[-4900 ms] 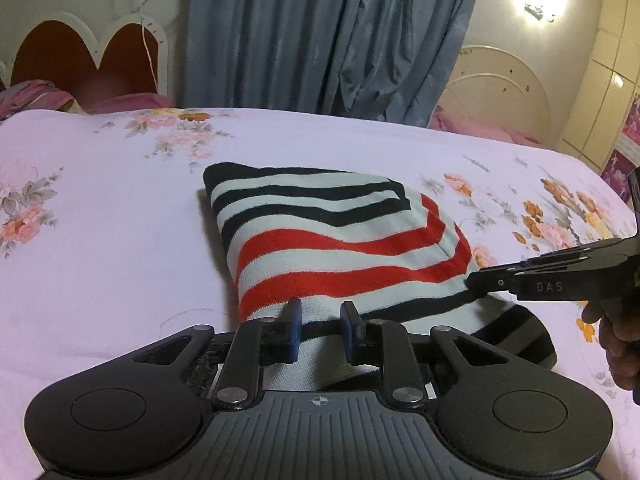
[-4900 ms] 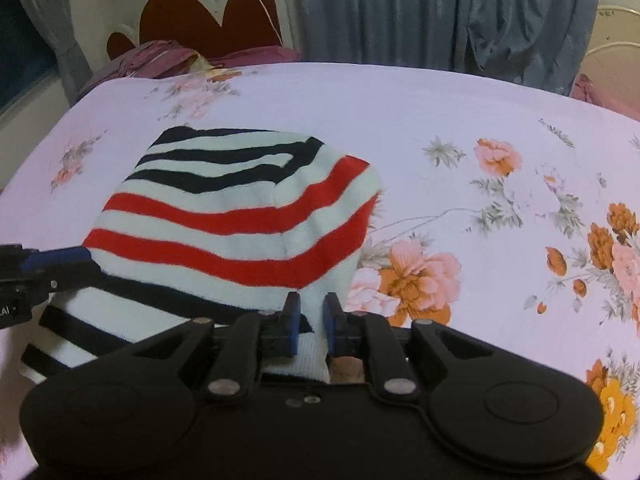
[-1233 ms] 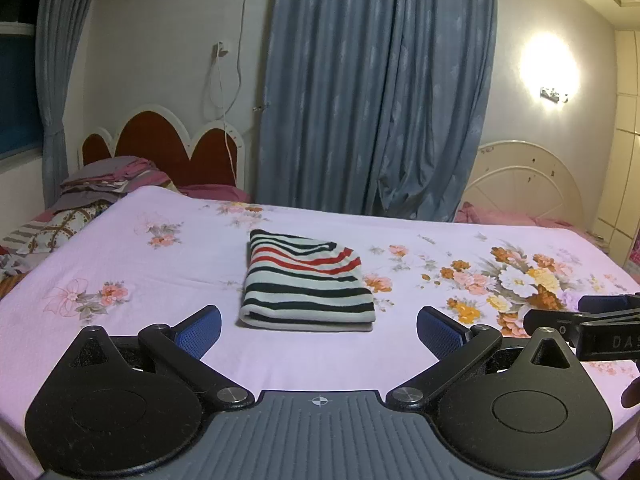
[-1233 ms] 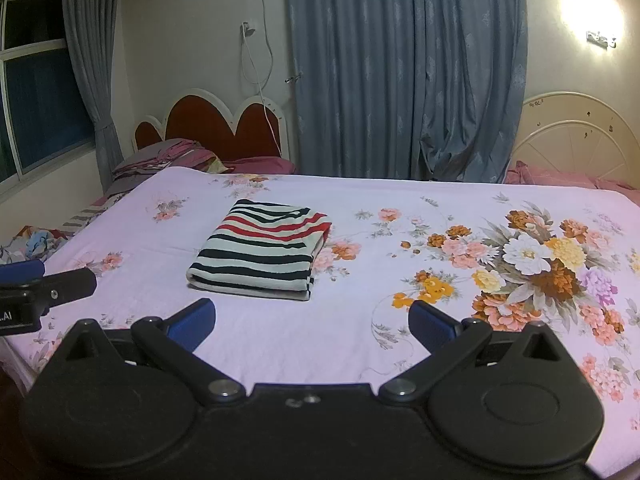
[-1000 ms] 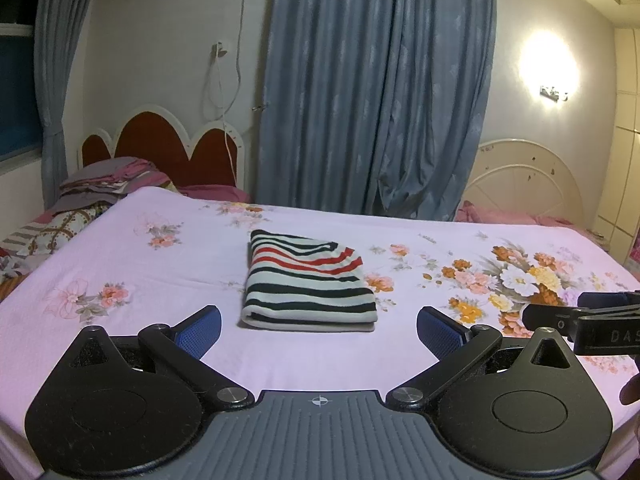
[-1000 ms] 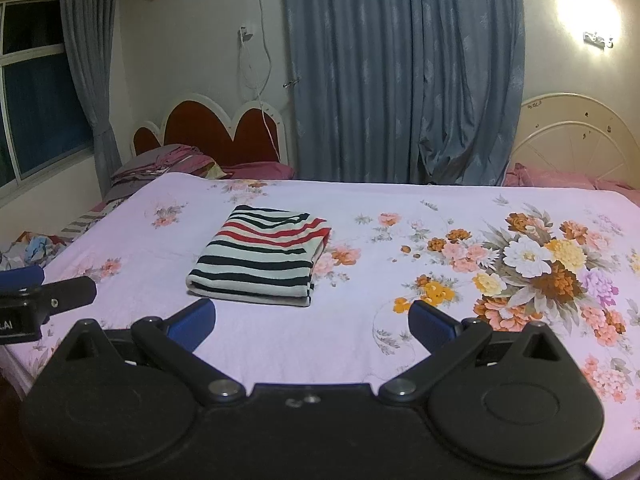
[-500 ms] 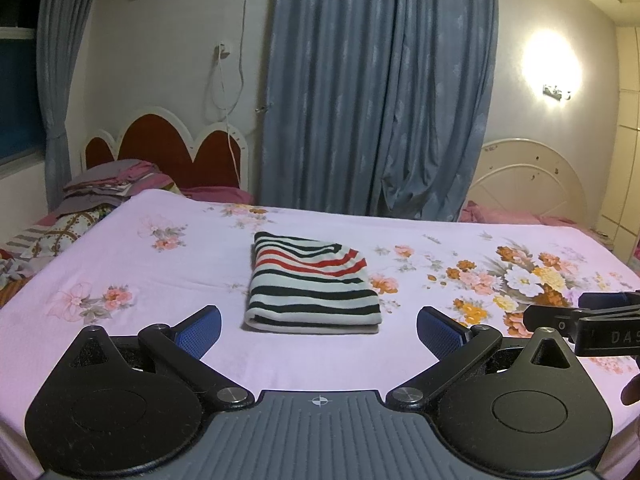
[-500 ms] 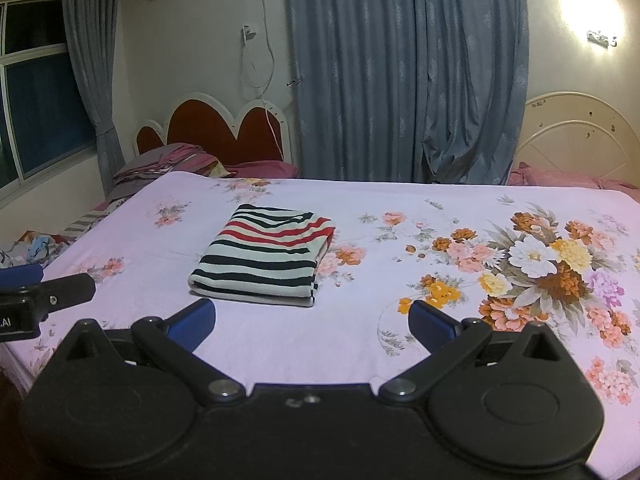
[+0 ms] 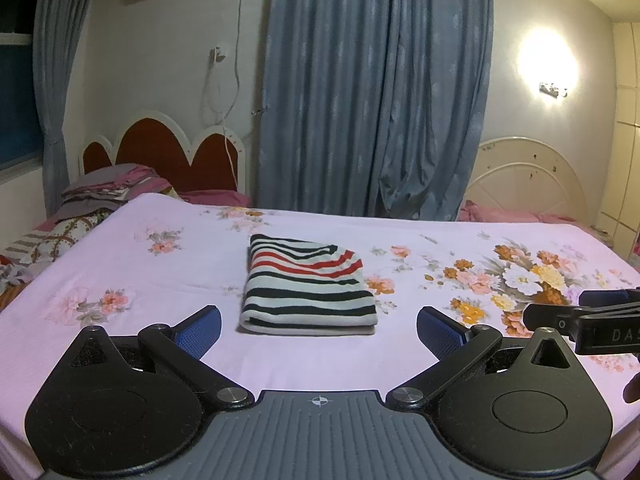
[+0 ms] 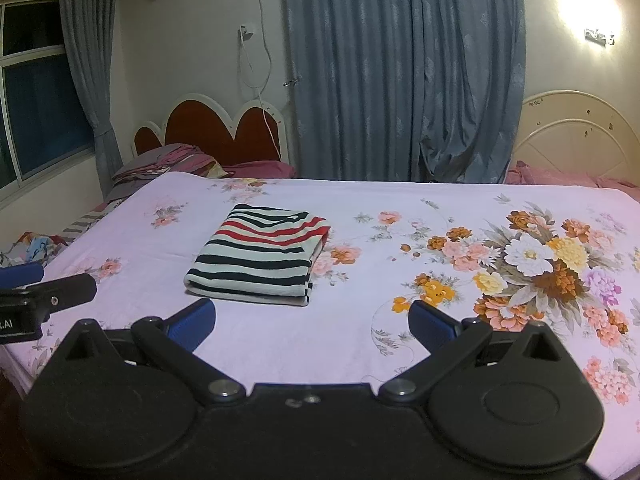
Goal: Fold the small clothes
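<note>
Both grippers, formerly pinching the striped garment point(image 9: 306, 291), now withdrawn, jaws wide; "DAS" lettering.

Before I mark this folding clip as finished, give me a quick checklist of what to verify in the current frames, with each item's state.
1. Striped garment folded into a compact rectangle: ok, edges stacked and roughly squared.
2. Garment lying flat on the floral bedsheet, well away from the bed's edges: ok.
3. Left gripper open and empty: ok, fingers spread wide, nothing between them.
4. Right gripper open and empty: ok, fingers spread wide.
5. Both grippers clear of the garment: ok, a strip of bare sheet separates each from it.
6. More small clothes waiting to be folded: cannot tell; only bedding piled by the red headboard is visible.
</note>
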`<state>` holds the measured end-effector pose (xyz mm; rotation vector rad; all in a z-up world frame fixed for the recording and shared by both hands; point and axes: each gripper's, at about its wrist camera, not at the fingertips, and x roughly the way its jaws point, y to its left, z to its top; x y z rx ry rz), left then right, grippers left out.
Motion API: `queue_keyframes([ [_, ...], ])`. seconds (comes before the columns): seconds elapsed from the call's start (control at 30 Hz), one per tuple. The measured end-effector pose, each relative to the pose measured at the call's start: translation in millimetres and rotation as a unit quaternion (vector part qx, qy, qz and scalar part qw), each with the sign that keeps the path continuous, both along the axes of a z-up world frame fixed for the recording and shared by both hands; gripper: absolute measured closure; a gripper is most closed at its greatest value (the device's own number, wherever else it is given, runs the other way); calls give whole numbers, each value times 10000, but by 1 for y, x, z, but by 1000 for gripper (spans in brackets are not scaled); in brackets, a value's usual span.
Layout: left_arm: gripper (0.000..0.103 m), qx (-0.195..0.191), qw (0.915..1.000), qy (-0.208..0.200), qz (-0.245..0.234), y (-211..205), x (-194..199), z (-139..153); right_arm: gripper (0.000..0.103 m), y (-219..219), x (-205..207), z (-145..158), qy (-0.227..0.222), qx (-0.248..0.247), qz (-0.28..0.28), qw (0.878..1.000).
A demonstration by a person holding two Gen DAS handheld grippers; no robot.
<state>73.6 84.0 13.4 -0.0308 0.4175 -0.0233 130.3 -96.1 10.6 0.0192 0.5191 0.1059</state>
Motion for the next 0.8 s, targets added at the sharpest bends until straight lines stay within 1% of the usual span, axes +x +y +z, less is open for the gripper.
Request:
queue_keyframes([
  [0.63,0,38,10000,-44,-2,-1,2,3,1,-4,1,0,-13,-16,14,10000],
  [0.8,0,73,9999,-139,-19,-2,3,5,1,-4,1,0,-16,-11,18,10000],
])
